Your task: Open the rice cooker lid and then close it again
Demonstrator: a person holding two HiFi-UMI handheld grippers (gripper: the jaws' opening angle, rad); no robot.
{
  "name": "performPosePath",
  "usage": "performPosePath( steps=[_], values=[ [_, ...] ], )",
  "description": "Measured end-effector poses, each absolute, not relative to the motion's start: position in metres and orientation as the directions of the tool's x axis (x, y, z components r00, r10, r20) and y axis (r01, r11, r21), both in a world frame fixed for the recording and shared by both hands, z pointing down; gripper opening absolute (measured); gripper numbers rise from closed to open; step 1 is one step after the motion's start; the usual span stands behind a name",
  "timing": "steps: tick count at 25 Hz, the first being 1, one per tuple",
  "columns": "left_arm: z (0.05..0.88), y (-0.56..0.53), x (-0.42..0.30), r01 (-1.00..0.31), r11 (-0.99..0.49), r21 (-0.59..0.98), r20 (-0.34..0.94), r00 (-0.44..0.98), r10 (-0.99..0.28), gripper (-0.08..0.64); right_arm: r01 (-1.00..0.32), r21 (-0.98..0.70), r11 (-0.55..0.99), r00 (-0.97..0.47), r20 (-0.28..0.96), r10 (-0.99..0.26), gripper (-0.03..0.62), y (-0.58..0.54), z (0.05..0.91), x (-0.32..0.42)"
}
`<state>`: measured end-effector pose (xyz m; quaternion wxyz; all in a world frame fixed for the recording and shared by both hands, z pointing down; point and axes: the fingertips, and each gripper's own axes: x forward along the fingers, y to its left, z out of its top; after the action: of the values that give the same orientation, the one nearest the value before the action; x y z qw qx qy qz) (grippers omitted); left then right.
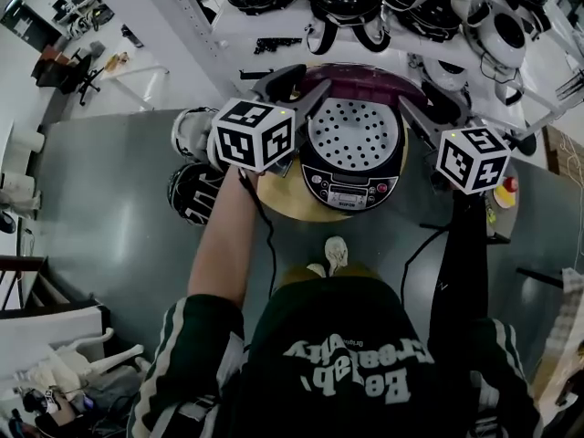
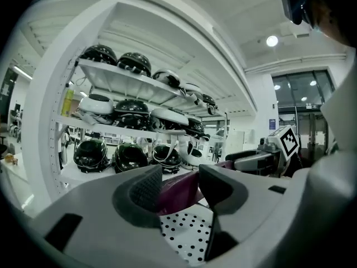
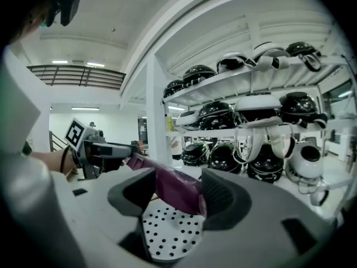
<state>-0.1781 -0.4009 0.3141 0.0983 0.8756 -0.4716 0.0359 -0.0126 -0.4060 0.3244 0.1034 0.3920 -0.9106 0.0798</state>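
Worryingly, left tool and right tool sat spread astride the raised lid, so unpinched it could slam onto the rice cooker.

The round wooden desk stands on a grey floor. It carries one item, the rice cooker, with bare desk top showing to the cooker's left and front. Behind the desk, a white shelf unit holds black and white helmets on several tiers.
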Motion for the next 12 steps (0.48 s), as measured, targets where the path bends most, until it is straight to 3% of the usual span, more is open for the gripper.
performPosePath(
  steps=[12],
  values=[
    [0.348,-0.353,-0.166,-0.813,-0.561,0.155,0.207,0.582,-0.786,0.204,-0.755,-0.016,0.655,-0.624,0.324,-0.711,0.268,-0.353,0.355,-0.021]
  ],
)
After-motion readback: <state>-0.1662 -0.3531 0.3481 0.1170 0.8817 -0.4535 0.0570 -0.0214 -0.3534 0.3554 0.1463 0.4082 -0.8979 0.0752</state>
